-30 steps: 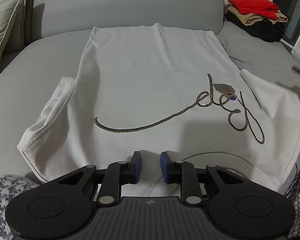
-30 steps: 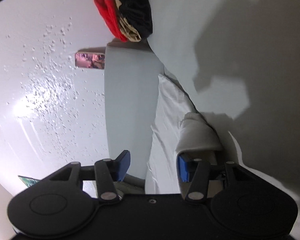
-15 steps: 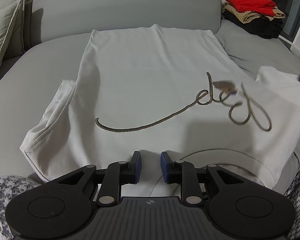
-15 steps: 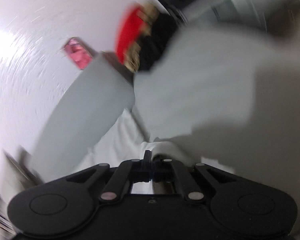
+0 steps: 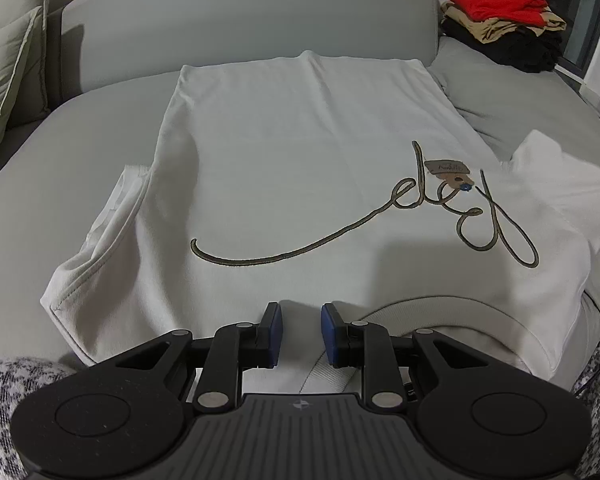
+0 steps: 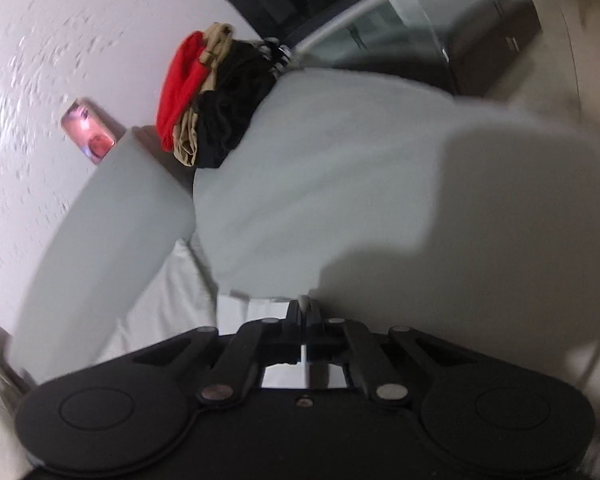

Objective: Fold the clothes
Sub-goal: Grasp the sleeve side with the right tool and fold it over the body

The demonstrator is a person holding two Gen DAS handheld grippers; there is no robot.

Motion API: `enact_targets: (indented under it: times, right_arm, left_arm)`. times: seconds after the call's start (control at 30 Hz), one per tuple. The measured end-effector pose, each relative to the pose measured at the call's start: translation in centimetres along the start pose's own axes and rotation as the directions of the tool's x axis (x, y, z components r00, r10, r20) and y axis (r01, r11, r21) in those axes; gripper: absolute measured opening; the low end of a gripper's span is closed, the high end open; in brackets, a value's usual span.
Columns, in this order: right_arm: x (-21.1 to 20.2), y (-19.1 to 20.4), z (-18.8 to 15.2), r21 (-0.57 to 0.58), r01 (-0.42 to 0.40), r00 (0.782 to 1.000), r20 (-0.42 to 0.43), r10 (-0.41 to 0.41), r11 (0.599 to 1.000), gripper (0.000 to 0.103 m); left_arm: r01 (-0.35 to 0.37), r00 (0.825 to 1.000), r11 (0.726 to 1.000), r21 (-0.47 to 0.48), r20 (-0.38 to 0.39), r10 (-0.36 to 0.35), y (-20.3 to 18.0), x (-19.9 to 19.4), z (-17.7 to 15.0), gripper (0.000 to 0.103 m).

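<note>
T-shirt, cream, spread flat mid-sofa; right sleeve now pinched in right claw, a second ago agape beside it; left claw narrowly parted over collar; sleeve fold-in likely next.

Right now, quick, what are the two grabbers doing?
Left gripper: open, fingers apart just above the white T-shirt, holding nothing.
Right gripper: closed, pinching a bit of white fabric, apparently the T-shirt's sleeve.

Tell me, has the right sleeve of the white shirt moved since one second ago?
Yes. The right sleeve lifted and shifted rightward, away from the script lettering.
</note>
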State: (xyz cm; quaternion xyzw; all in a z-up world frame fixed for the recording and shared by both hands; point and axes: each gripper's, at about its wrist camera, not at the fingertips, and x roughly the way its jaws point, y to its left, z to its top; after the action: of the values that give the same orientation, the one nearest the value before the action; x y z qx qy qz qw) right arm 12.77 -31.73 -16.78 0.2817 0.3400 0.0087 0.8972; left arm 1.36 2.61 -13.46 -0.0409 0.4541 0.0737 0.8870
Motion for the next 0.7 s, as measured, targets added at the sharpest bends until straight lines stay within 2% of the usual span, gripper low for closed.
enact_targets:
  times: [0.07,0.13,0.17,0.23,0.3,0.37,0.43,0.47,0.53,0.6,0.67,0.7]
  right_arm:
    - [0.0,1.2,0.3,-0.1,0.088,0.996,0.038,-0.084,0.991,0.002]
    - [-0.1,2.0,0.2,-0.138,0.182,0.983,0.047,-0.178,0.974,0.002]
    - [-0.7,2.6,-0.2,-0.161,0.219,0.975,0.068,-0.21,0.962,0.006]
    - [-2.3,3.8,-1.0,-0.208,0.263,0.964,0.105,-0.246,0.942,0.02]
    - [-3.3,5.2,-2.5,-0.297,0.184,0.983,0.062,-0.173,0.937,0.02]
    - [-3.3,7.1,-4.5,-0.402,0.056,0.995,-0.053,-0.084,0.914,0.02]
    - [-2.6,8.8,-6.9,-0.5,-0.055,0.986,-0.164,-0.032,0.864,0.02]
    - [-2.1,9.5,-7.9,-0.545,-0.075,0.981,-0.191,-0.037,0.835,0.02]
    - [-0.5,10.0,-9.9,-0.656,-0.027,0.967,-0.208,-0.146,0.755,0.019]
    - [1.3,9.2,-11.7,-0.764,0.1,0.917,-0.178,-0.357,0.638,0.0]
    - [0.8,8.1,-11.8,-0.768,0.117,0.911,-0.17,-0.375,0.63,0.0]
    - [0.4,8.2,-11.5,-0.762,0.123,0.906,-0.175,-0.385,0.636,0.0]
  left_arm:
    - [-0.002,1.0,1.0,0.006,0.0,0.002,0.1,-0.1,0.0,0.024]
    - [-0.014,1.0,1.0,0.012,-0.002,0.014,0.2,-0.6,0.1,0.024]
    - [-0.014,1.0,1.0,0.013,0.007,0.014,0.3,-1.2,0.1,0.023]
    - [-0.003,0.999,1.0,0.021,0.037,0.003,0.4,-2.6,0.0,0.022]
    - [0.001,0.998,0.998,0.056,0.066,-0.005,-0.3,-3.4,0.1,0.022]
    - [-0.007,0.997,0.994,0.107,0.08,-0.001,-1.6,-3.1,0.4,0.023]
    - [-0.017,0.997,0.99,0.14,0.074,0.007,-2.9,-2.3,0.6,0.023]
    - [-0.009,0.998,0.988,0.152,0.057,0.0,-3.3,-1.7,0.5,0.023]
    - [-0.007,1.0,0.984,0.178,-0.004,0.008,-4.1,-0.6,-0.3,0.023]
    - [-0.012,1.0,0.971,0.237,-0.012,0.015,-4.3,-1.4,-1.1,0.022]
    - [0.01,0.999,0.964,0.267,-0.052,0.003,-4.0,-2.4,-1.5,0.022]
    - [0.025,0.998,0.97,0.243,-0.061,-0.01,-3.2,-2.9,-1.6,0.022]
